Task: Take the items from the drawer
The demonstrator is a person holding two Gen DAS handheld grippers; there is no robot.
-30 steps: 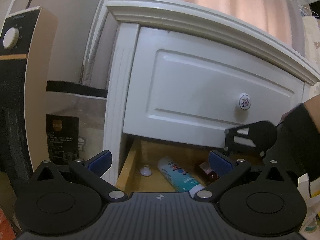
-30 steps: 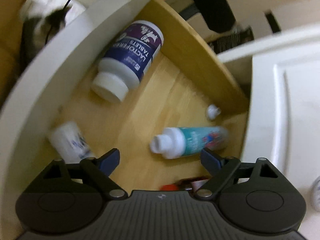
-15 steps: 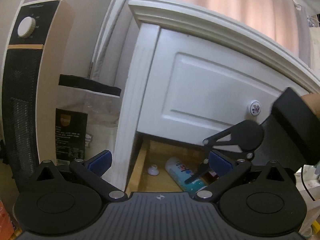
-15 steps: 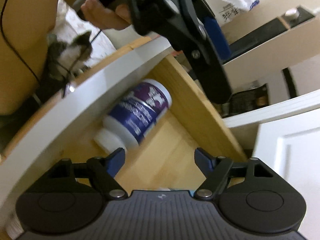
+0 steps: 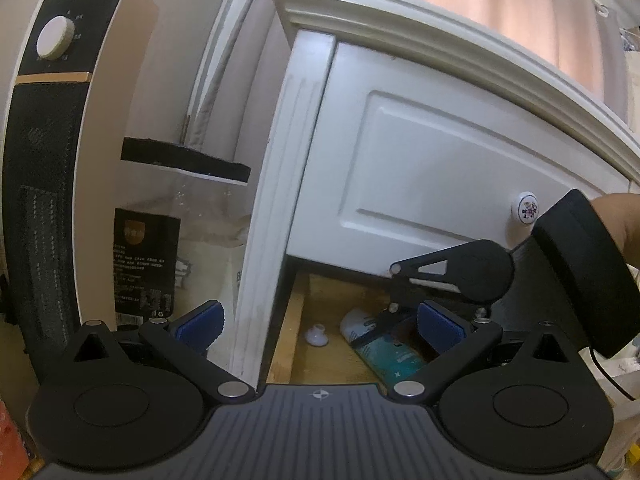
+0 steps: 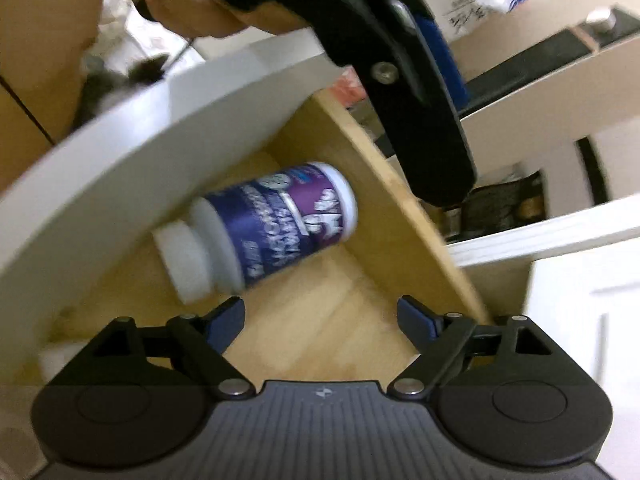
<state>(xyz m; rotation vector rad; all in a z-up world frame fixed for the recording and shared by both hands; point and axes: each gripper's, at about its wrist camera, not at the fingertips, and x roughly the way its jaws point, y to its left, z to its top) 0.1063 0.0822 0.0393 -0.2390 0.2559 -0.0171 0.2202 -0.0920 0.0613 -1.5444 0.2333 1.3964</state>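
White cabinet (image 5: 420, 152): its lower drawer (image 6: 384, 216) stands open under my hands. Left hand-held gripper (image 5: 320, 322): spread, empty. Right hand-held gripper (image 6: 320, 314): jaws opening, nothing between them. Purple-label bottle (image 6: 280, 228): lying in the drawer corner. Teal tube (image 5: 384, 356), small white cap (image 5: 317, 334): on the drawer floor.

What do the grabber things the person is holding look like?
Each hand-held gripper, the left and the right, is matte black, with two round discs at its base, angled link arms joined by silver screws, a ribbed grey plate between them, and blue pads inside the fingers. A thin black cable trails from the right one.
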